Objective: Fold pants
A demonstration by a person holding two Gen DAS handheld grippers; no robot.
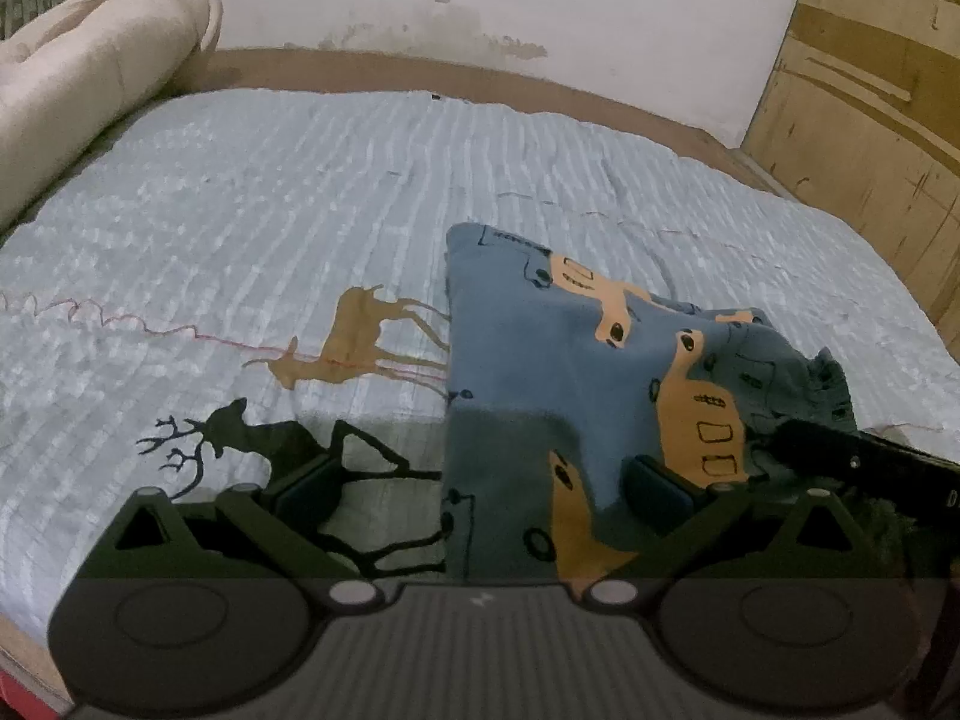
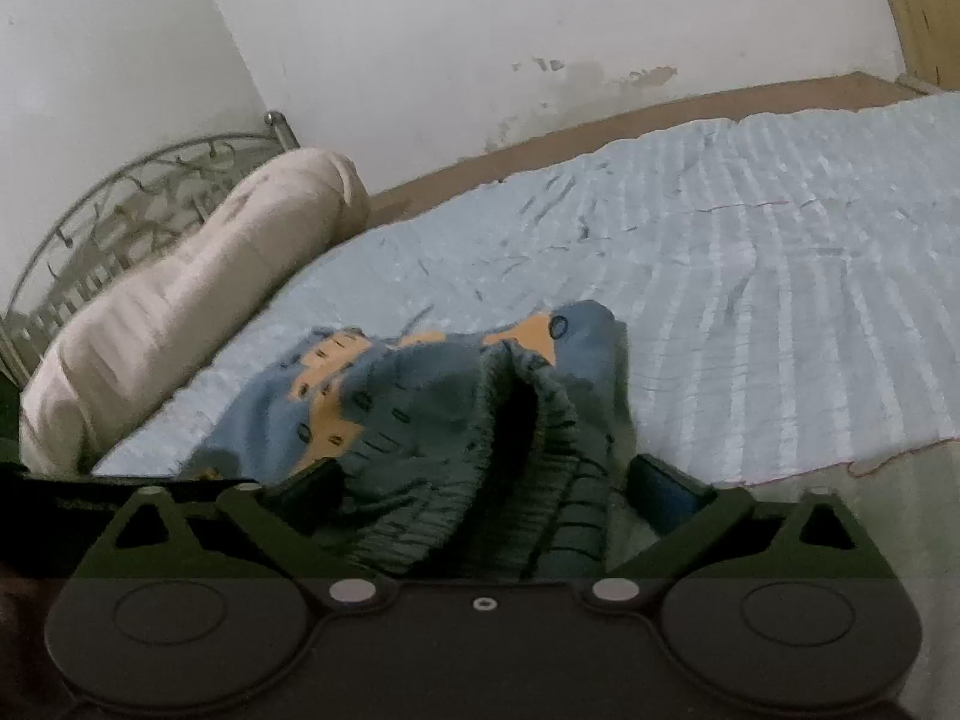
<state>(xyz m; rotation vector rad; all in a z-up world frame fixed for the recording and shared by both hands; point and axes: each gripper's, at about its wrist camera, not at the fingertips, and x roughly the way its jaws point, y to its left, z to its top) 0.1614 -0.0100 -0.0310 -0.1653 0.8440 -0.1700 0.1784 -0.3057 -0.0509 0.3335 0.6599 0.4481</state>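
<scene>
The blue pants [image 1: 558, 360] with orange car prints lie on the pale blue bedspread [image 1: 270, 192], partly folded, near the front edge of the bed. Seen from the left wrist, the left gripper [image 1: 480, 492] has its jaws spread wide: one finger stands over the bedspread beside the black deer print [image 1: 282, 450], the other sits over the pants' fabric, so the straight left edge of the garment runs up between the two fingers; the pads do not visibly pinch the cloth. At the right of that view the dark body of the right gripper [image 1: 864, 468] shows beside the bunched waistband end. In the right wrist view, the right gripper [image 2: 486, 486] also stands wide, and the ribbed elastic waistband [image 2: 528, 420] of the pants bulges up between its fingers, filling most of the gap; whether the pads press on the fabric I cannot tell. A rolled cream blanket [image 2: 180, 324] lies at the bed's far side against a metal headboard [image 2: 120, 210], well apart from the pants
</scene>
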